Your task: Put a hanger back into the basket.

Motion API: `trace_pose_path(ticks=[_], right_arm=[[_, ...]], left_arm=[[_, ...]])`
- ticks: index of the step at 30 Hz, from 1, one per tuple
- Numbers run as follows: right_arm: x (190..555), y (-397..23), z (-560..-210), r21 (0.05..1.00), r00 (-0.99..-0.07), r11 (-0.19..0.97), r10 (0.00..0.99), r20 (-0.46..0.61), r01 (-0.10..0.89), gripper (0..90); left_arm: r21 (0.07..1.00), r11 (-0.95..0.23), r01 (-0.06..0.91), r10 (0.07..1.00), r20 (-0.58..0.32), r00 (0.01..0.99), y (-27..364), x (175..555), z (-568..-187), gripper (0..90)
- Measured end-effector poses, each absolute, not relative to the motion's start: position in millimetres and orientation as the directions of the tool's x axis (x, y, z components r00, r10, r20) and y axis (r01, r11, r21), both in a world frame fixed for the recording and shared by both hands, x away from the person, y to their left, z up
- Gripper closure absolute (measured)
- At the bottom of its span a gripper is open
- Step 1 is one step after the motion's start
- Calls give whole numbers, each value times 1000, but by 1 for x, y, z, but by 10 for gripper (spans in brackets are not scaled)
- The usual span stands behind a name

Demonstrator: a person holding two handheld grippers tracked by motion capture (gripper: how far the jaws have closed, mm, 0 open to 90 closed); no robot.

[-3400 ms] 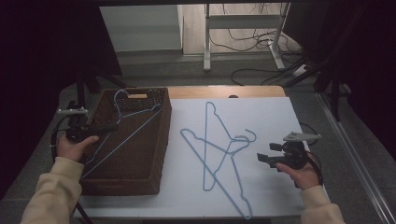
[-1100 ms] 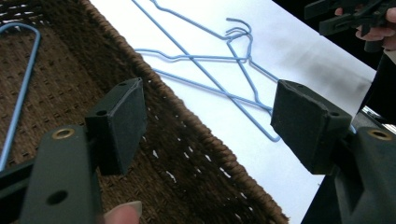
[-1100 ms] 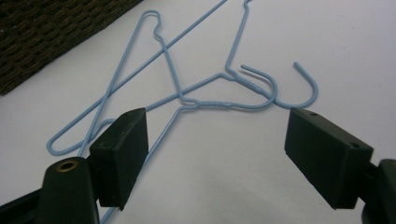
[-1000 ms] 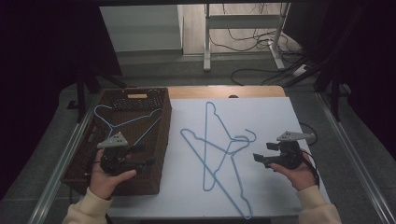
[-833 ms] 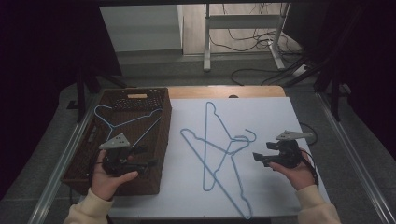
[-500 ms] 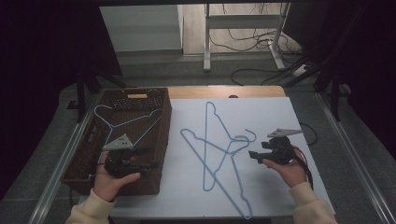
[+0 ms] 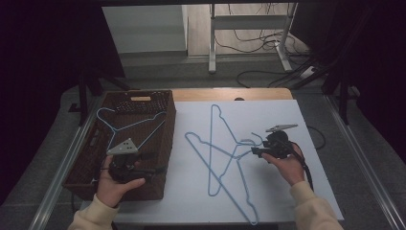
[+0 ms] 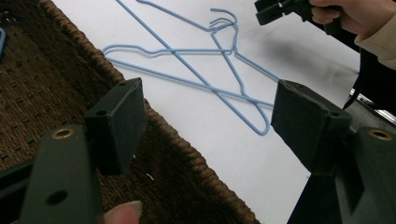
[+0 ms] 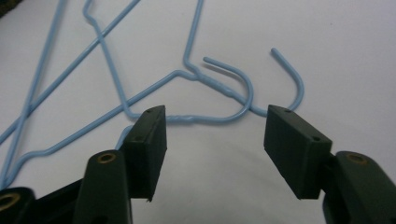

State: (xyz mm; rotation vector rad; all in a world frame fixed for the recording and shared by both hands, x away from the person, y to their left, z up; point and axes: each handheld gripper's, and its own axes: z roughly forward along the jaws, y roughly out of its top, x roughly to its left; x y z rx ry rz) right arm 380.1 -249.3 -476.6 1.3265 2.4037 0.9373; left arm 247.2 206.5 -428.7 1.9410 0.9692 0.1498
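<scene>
Your right claw (image 9: 212, 140) has just been closing but grips nothing yet, poised at the hooks of two crossed blue hangers (image 7: 225, 158) on the bench (image 7: 282, 110). Your left claw (image 8: 205, 126) hangs open over the wicker basket (image 7: 163, 143). Pinch both hooks and the tangled pair will lift together.

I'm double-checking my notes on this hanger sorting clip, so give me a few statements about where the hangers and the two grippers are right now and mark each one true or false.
1. One blue hanger lies in the wicker basket. True.
2. The white sheet holds a single hanger. False: two crossed hangers lie on it.
3. The right gripper points at the hangers' hooks with its fingers apart. True.
4. The right gripper has a hanger lifted off the table. False: both hangers lie flat, nothing gripped.
5. The left gripper is shut on the basket's hanger. False: it is open over the basket's near right corner, holding nothing.
</scene>
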Motion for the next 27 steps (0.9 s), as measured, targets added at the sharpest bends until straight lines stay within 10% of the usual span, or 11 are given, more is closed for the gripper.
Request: trace_pose_path(ticks=[27], right_arm=[[447,-230,-496,512,-563,476,826,17,715,709]], left_arm=[[784,-253,566,679,-273,681,208,247,-430,270]])
